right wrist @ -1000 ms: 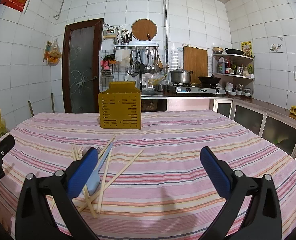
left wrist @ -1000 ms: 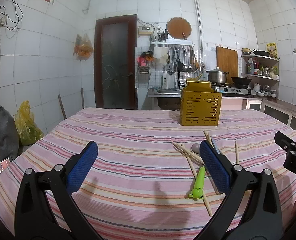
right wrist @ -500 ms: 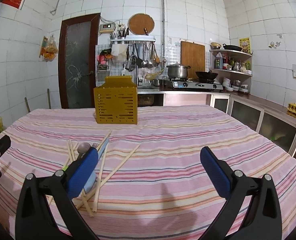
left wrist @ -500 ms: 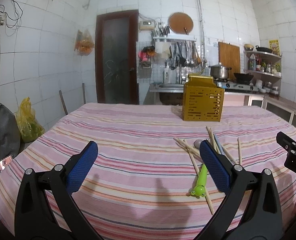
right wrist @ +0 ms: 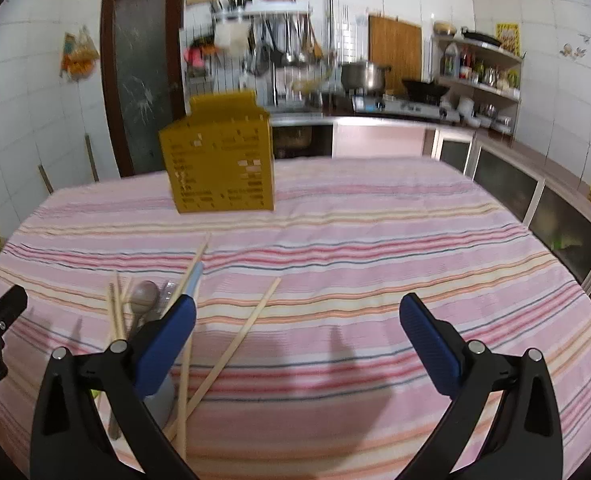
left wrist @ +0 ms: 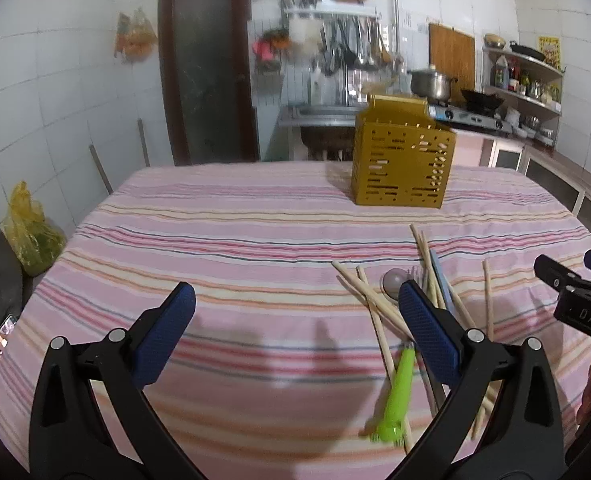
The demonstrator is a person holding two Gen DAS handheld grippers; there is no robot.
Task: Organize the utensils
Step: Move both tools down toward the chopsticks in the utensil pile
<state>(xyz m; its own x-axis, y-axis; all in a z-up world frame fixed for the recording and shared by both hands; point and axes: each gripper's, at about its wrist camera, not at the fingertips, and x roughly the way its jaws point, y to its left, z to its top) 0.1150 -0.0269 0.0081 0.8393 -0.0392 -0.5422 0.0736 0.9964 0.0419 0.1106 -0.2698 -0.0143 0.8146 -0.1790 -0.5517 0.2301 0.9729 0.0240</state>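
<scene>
Left gripper [left wrist: 295, 328]: jaws spread wide, nothing between them, blue pads [left wrist: 163, 332] at lower centre of the left wrist view, hovering over the striped tablecloth [left wrist: 235, 248]. Right gripper [right wrist: 295, 336]: likewise spread wide and empty, low centre of the right wrist view; its black tip also shows at the right edge of the left wrist view. Utensil holder [left wrist: 403, 156]: yellow, slotted, upright on the cloth, upper centre-right of the left view and upper centre-left of the right view [right wrist: 219, 160], well apart from both claws. Chopsticks [left wrist: 369, 300]: several pale wooden sticks, scattered and crossing, lower right of the left view, just beside and partly behind that claw's right-hand pad; in the right view [right wrist: 235, 340] they lie at lower left, under and beside the left-hand pad. Spoon [left wrist: 391, 280]: greyish bowl among the sticks, just above the left claw's right-hand pad. Green-handled utensil [left wrist: 397, 396]: lies lower right, below that pad; its working end is hidden. Blue-grey flat utensil [right wrist: 193, 276]: among the sticks; kind cannot be told. Both views slightly blurred.
</scene>
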